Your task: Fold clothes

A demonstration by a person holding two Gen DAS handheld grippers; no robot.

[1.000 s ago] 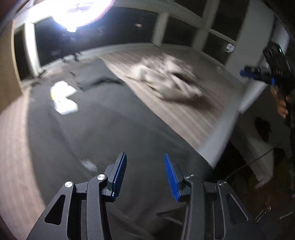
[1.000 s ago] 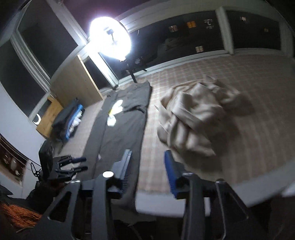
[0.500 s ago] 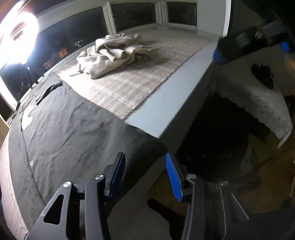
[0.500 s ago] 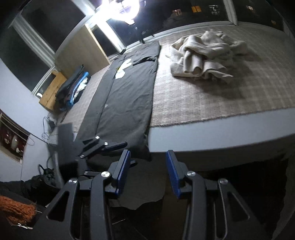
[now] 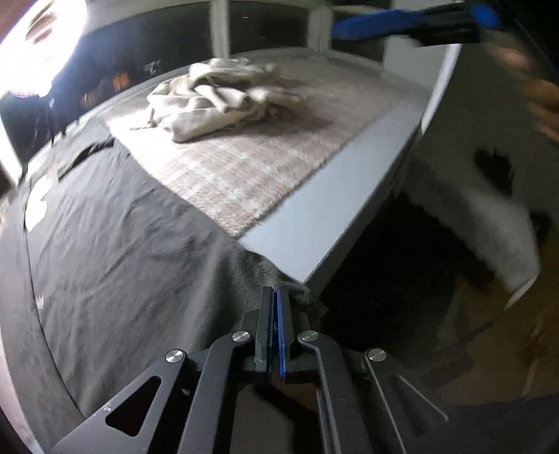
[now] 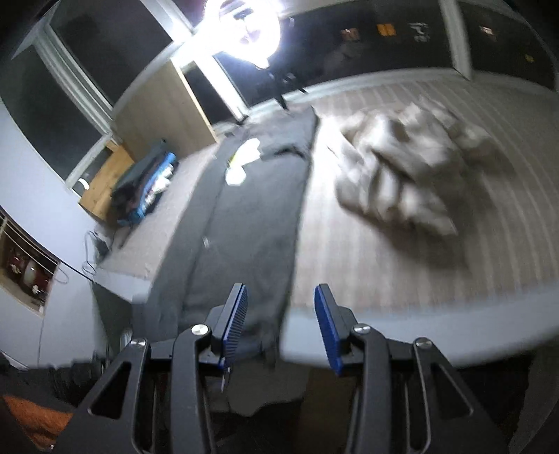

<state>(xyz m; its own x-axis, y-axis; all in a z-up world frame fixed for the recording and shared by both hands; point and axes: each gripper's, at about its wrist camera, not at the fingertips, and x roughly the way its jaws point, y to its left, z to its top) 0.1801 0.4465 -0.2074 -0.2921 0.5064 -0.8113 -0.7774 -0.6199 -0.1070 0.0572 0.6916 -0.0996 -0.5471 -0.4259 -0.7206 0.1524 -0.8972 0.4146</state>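
Closing within the last half second, the left gripper now has its blue-padded fingers pressed together at the near corner of the dark garment, at the bed's edge; whether cloth is caught between them cannot be told. Spread flat, the dark garment runs lengthwise along the bed, its near end draped over the edge, a white patch near its far end; any writing there is too blurred to read. Beside it, on the checked bedcover, lies a crumpled beige garment, well apart from both grippers. The right gripper hovers over the dark garment's near hem, fingers partly open and holding nothing. A bright ring lamp glares beyond the bed.
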